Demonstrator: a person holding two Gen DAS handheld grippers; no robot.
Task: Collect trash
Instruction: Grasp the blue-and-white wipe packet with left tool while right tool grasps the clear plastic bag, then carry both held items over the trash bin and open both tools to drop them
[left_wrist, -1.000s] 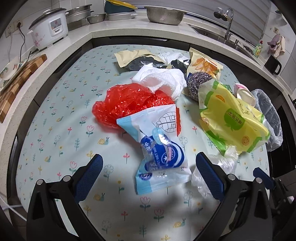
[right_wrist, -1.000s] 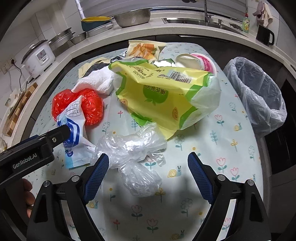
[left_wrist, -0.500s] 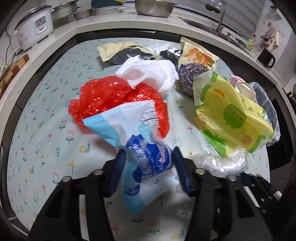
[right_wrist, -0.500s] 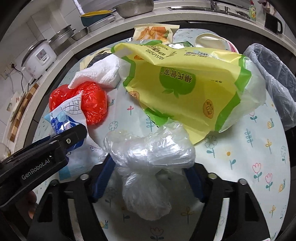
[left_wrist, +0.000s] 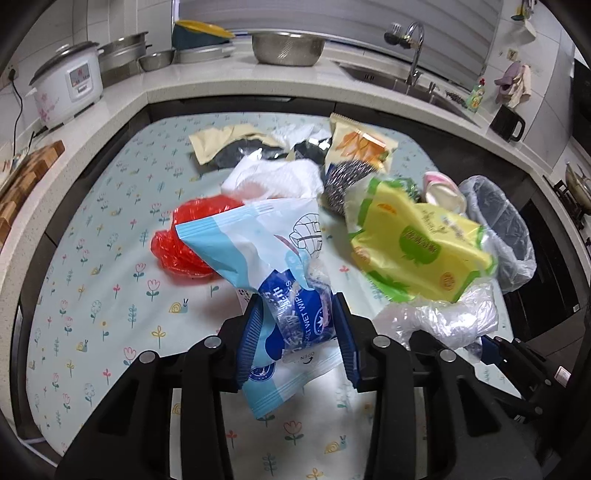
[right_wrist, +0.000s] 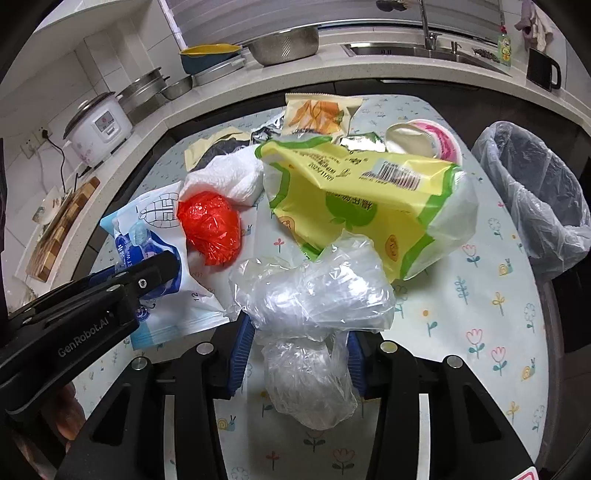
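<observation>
My left gripper (left_wrist: 298, 338) has its blue pads pressed on a blue and white wet wipes packet (left_wrist: 273, 266), lifted off the flowered tablecloth (left_wrist: 110, 295); its jaws are still closing. My right gripper (right_wrist: 297, 354) squeezes a crumpled clear plastic bag (right_wrist: 314, 295), also raised, with its jaws closing too. Just behind that bag lies a big yellow and green bag (right_wrist: 362, 206). The left gripper's arm (right_wrist: 85, 306) shows at the lower left of the right wrist view with the wipes packet (right_wrist: 155, 236).
On the cloth lie a red plastic bag (right_wrist: 210, 229), white crumpled paper (left_wrist: 277, 177), a steel scourer (left_wrist: 343, 184), an orange snack packet (right_wrist: 317, 110) and a pink cup (right_wrist: 428, 140). A lined bin (right_wrist: 535, 195) stands off the table's right edge. Counter behind holds a rice cooker (left_wrist: 66, 88).
Both grippers went from wide open around their items to clamped on them, then rose a little, lifting the wipes packet and the clear bag off the cloth.
</observation>
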